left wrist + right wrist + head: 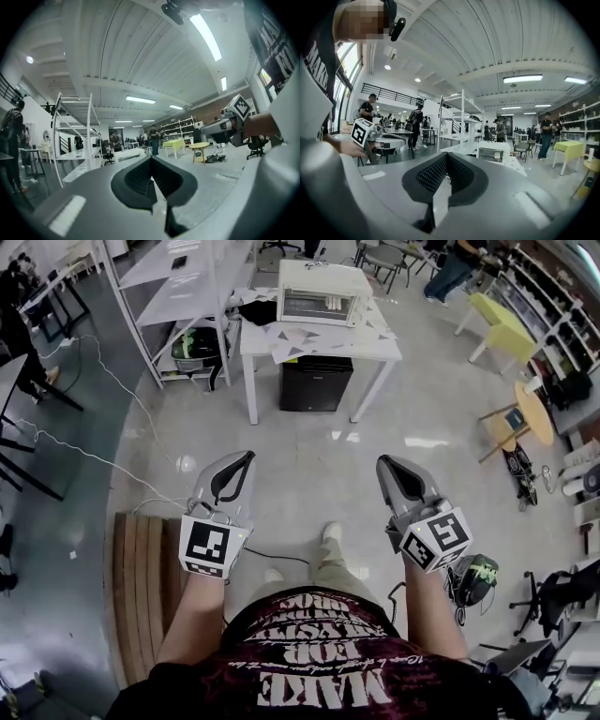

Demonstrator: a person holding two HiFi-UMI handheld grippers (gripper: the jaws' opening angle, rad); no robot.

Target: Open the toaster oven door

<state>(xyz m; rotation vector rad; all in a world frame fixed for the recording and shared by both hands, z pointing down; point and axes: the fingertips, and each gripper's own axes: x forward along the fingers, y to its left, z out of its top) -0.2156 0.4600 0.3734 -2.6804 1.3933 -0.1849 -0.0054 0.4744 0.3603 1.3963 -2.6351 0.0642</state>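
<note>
A white toaster oven (323,293) stands on a white table (375,343) far ahead across the floor, its glass door closed. It also shows small in the right gripper view as the toaster oven (493,152), and in the left gripper view as the toaster oven (127,156). My left gripper (246,458) and right gripper (386,465) are held out side by side at waist height, well short of the table. The left gripper (151,158) has its jaws together with nothing between them. The right gripper (446,154) is likewise shut and empty.
A black cabinet (317,382) sits under the table. White shelving (183,287) stands to the table's left, and cables trail over the floor (103,460). A wooden pallet (145,587) lies by my left side. A yellow chair (502,329), round table (532,413) and backpack (476,577) are at right.
</note>
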